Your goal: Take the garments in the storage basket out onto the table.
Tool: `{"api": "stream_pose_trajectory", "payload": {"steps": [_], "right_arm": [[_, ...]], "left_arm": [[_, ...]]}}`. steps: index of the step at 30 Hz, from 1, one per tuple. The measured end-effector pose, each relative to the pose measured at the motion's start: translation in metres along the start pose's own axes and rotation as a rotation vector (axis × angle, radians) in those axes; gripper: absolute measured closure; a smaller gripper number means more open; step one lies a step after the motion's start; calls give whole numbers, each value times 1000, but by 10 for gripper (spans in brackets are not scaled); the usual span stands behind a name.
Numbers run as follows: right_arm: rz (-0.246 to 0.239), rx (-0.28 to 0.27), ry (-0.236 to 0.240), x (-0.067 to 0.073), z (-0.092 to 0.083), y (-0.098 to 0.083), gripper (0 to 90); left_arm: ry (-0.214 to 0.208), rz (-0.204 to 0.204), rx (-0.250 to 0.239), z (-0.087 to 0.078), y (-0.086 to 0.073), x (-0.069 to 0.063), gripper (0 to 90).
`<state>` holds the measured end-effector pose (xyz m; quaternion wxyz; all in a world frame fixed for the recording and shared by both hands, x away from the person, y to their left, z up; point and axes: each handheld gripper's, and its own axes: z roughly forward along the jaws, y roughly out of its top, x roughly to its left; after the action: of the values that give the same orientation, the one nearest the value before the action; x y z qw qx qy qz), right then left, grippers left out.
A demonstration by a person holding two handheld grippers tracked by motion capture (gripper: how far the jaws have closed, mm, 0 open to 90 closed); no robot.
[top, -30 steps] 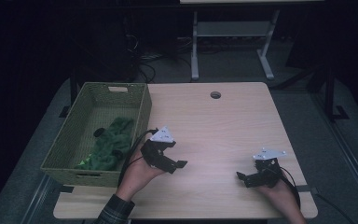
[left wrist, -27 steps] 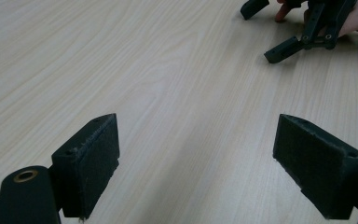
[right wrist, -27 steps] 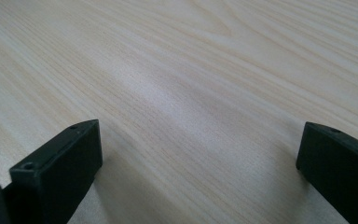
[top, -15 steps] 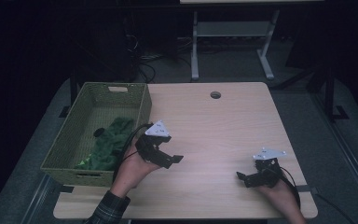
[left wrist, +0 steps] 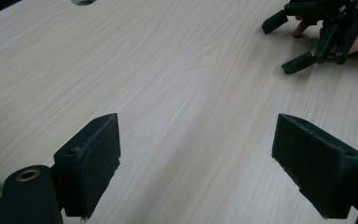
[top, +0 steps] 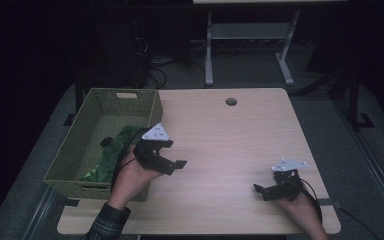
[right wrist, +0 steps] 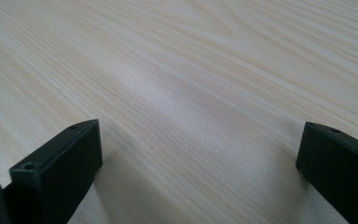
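My left gripper hovers over the left part of the wooden table, just right of a green woven basket, held in a hand with a plaid sleeve. Its pads stand wide apart with only bare wood between them, so the left gripper is open. My right gripper rests low near the table's front right, and it appears again as the right gripper farther off. The right gripper is also open and empty. A crumpled green cloth lies in the basket.
A round cable hole sits near the table's far edge. Beyond the table stands a white metal frame on the dark floor, with cables beside it. The basket overhangs the table's left side.
The left gripper has moved left and away from the person, toward the basket's right rim. The right gripper has stayed in place.
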<state>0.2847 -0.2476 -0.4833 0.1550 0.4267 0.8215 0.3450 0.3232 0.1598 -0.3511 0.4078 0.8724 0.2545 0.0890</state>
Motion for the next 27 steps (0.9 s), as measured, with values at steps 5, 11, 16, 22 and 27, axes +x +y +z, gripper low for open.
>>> {"api": "stream_pose_trajectory", "payload": {"steps": [5, 11, 16, 22, 27], "right_arm": [[0, 0, 0, 0, 0, 0, 0], [-2, -1, 0, 0, 0, 0, 0], [-2, -1, 0, 0, 0, 0, 0], [0, 0, 0, 0, 0, 0, 0], [0, 0, 0, 0, 0, 0, 0]], "left_arm": [[17, -17, -7, -10, -1, 6, 168], [39, -35, -14, -21, -5, 13, 170], [57, -43, -6, -29, -10, 20, 170], [85, -53, 5, -41, -16, 28, 171], [102, -71, 1, -50, -20, 34, 181]]}}
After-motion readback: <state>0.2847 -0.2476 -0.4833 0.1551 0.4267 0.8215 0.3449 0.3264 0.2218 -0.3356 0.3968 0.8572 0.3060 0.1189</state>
